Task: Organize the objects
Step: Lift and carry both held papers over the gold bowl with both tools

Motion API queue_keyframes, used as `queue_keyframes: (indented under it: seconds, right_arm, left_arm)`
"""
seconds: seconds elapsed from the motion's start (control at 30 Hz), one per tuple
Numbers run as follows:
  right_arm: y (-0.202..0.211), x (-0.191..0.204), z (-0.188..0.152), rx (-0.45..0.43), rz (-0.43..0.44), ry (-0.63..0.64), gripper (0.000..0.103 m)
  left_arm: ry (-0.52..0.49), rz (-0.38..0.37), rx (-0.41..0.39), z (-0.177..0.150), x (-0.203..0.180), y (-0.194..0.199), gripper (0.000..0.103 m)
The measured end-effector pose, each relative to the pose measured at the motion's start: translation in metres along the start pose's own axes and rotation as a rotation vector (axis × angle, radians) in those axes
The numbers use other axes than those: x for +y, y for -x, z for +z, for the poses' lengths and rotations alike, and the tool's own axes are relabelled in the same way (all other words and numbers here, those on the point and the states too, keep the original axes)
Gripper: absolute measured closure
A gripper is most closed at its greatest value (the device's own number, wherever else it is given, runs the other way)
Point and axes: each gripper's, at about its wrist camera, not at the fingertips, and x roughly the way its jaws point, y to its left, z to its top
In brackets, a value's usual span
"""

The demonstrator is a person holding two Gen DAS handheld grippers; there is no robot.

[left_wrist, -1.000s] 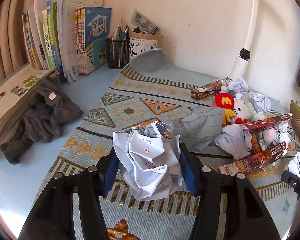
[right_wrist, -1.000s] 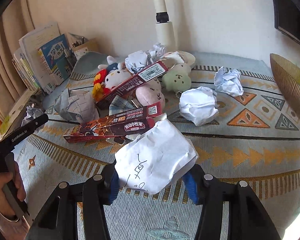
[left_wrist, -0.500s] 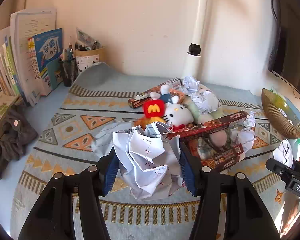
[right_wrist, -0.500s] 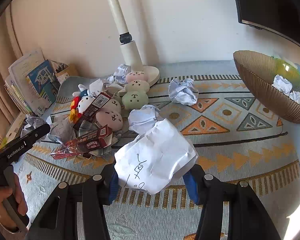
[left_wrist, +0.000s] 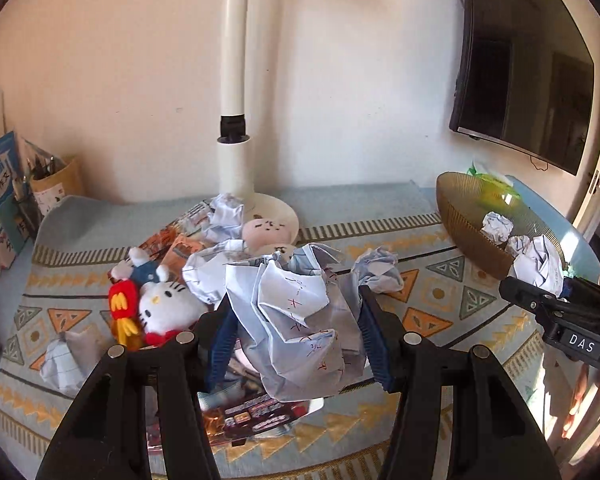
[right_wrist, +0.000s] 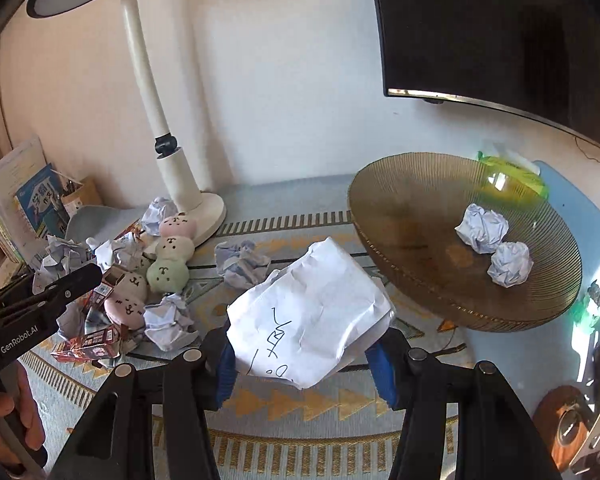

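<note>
Two grippers, two paper wads — that is the scene over the patterned mat (right_wrist: 284, 412). Far left in the right wrist view, books (right_wrist: 34, 204) lean on the wall, one blue cover with Chinese characters too small to read. Next, the left gripper (left_wrist: 296, 340) pinches a crumpled sheet with red scribbles (left_wrist: 296, 320) between its blue pads (left_wrist: 220, 344); seen side-on from the other camera its black body reads "GenRobot.AI", a hand (right_wrist: 4, 428) on the grip. Below it lies the clutter: a white cat plush (left_wrist: 162, 308) beside a red toy marked with a yellow "M" (left_wrist: 118, 304), reddish snack boxes (right_wrist: 92, 340), loose paper balls. Centre, a white lamp post (right_wrist: 172, 168) rises from its round base. Then the right gripper (right_wrist: 304, 356) — labelled "DAS" in the left view — clamps a white wad with black pen marks (right_wrist: 308, 312), held just beside the amber ribbed bowl (right_wrist: 400, 208). Two paper balls (right_wrist: 494, 244) sit inside that bowl, under the dark wall screen (right_wrist: 500, 32).
</note>
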Motion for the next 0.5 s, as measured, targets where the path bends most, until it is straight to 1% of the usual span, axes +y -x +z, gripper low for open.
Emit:
queue_keyframes:
  seconds: [0.07, 0.17, 0.27, 0.37, 0.5]
  right_arm:
    - [0.000, -0.013, 0.009, -0.012, -0.029, -0.002, 0.050]
    - [-0.002, -0.036, 0.024, -0.024, -0.068, -0.027, 0.050]
    - [-0.004, -0.063, 0.036, -0.028, -0.132, -0.074, 0.050]
    - [-0.005, -0.091, 0.047, -0.032, -0.180, -0.139, 0.050]
    - [-0.008, -0.116, 0.054, -0.024, -0.210, -0.187, 0.050]
  left_arm:
    - [-0.013, -0.014, 0.000, 0.008, -0.016, -0.009, 0.050]
    - [-0.026, -0.055, -0.007, 0.024, -0.041, -0.023, 0.050]
    - [-0.042, -0.095, -0.029, 0.045, -0.071, -0.037, 0.050]
    - [-0.089, -0.129, -0.050, 0.062, -0.105, -0.053, 0.050]
    - [-0.136, -0.181, -0.031, 0.078, -0.145, -0.076, 0.050]
